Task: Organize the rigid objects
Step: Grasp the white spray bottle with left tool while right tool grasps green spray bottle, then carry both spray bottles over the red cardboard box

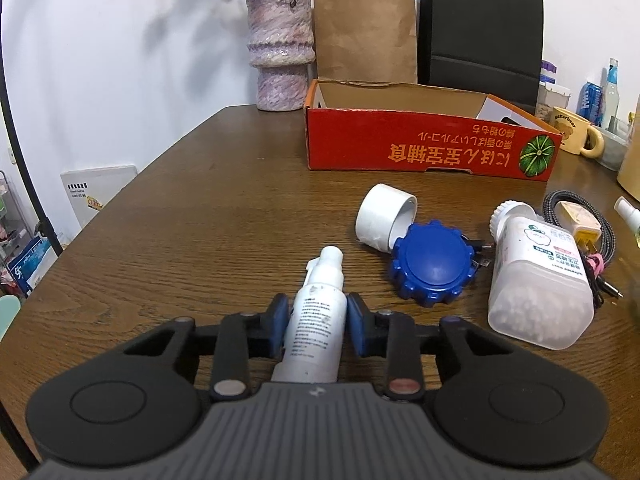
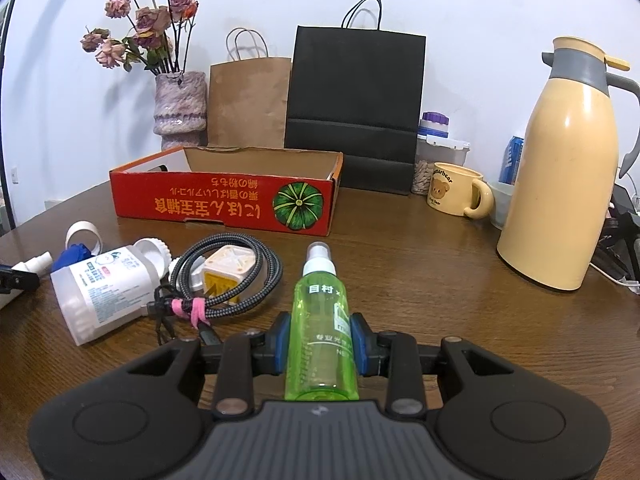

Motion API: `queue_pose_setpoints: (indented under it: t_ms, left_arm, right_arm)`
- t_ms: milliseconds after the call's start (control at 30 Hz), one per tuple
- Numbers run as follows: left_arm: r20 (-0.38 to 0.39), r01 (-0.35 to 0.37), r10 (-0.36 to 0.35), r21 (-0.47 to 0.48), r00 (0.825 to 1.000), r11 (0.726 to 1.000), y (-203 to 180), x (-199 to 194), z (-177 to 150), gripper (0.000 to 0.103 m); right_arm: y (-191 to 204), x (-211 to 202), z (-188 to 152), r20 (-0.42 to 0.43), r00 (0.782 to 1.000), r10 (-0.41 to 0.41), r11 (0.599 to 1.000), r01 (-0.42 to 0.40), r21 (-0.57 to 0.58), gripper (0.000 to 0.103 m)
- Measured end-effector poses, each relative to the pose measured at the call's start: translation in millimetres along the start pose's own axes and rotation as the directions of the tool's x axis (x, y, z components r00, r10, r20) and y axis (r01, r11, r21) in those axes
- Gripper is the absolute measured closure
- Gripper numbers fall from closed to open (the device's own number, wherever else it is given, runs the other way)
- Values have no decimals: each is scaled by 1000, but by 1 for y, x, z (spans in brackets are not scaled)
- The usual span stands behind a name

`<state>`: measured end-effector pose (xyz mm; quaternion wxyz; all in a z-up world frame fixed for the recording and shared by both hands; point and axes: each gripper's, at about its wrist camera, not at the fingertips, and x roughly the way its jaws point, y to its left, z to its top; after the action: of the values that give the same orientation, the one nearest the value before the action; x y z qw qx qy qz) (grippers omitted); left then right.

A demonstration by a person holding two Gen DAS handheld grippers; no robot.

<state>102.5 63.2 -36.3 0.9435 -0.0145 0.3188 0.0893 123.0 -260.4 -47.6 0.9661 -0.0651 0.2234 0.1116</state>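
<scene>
My left gripper (image 1: 319, 310) is shut on a white spray bottle (image 1: 318, 320) that lies along the fingers on the wooden table (image 1: 200, 248). My right gripper (image 2: 320, 330) is shut on a green spray bottle (image 2: 322, 328), nozzle pointing forward. An open red cardboard box (image 1: 420, 148) stands ahead; it also shows in the right wrist view (image 2: 224, 204). On the table lie a white tape roll (image 1: 382, 216), a blue round lid (image 1: 434, 264), a cotton swab jar (image 1: 536, 280) and a coiled cable with a yellow plug (image 2: 224, 276).
A purple vase with dried flowers (image 2: 180, 108), a brown paper bag (image 2: 248, 100) and a black bag (image 2: 354, 108) stand behind the box. A yellow thermos (image 2: 568, 168), a bear mug (image 2: 456, 190) and jars (image 2: 434, 148) are at the right.
</scene>
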Motion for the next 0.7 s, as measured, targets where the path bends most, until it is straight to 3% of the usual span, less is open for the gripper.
queue_pose_setpoints:
  t_ms: [700]
  left_arm:
    - [79,30,-29,-5,996,1000,-4,-21,14,74]
  right_arm:
    - [7,-4,6,23,1000,3,1000,-3,8,73]
